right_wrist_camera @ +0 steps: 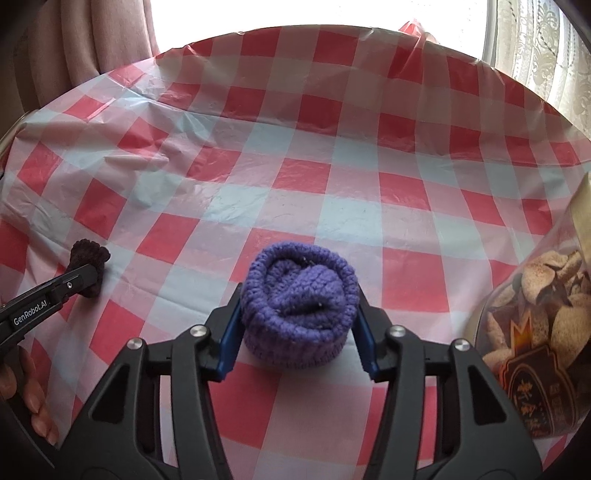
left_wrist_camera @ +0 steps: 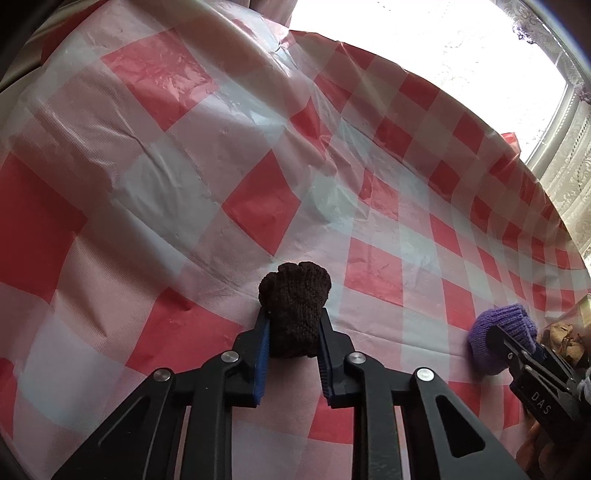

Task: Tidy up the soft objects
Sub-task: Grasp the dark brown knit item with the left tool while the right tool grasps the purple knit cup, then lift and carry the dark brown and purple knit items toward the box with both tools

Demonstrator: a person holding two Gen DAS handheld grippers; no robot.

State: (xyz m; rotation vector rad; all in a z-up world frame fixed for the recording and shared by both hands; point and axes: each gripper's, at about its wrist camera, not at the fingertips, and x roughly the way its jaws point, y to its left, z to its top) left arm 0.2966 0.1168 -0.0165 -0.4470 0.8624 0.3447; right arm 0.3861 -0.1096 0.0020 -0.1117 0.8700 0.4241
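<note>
My left gripper (left_wrist_camera: 293, 325) is shut on a dark brown knitted roll (left_wrist_camera: 293, 306), held low over the red and white checked tablecloth (left_wrist_camera: 258, 206). My right gripper (right_wrist_camera: 299, 314) is shut on a rolled purple knitted piece (right_wrist_camera: 299, 299) that sits low at the cloth. In the left wrist view the purple roll (left_wrist_camera: 498, 332) and right gripper (left_wrist_camera: 513, 343) show at the far right. In the right wrist view the brown roll (right_wrist_camera: 88, 262) and left gripper (right_wrist_camera: 86, 275) show at the far left.
A clear plastic jar of dried pale brown pieces (right_wrist_camera: 546, 332) stands at the right, close to my right gripper. A bright window with lace curtains (right_wrist_camera: 535, 48) is behind the table. A pink curtain (right_wrist_camera: 92, 33) hangs at the back left.
</note>
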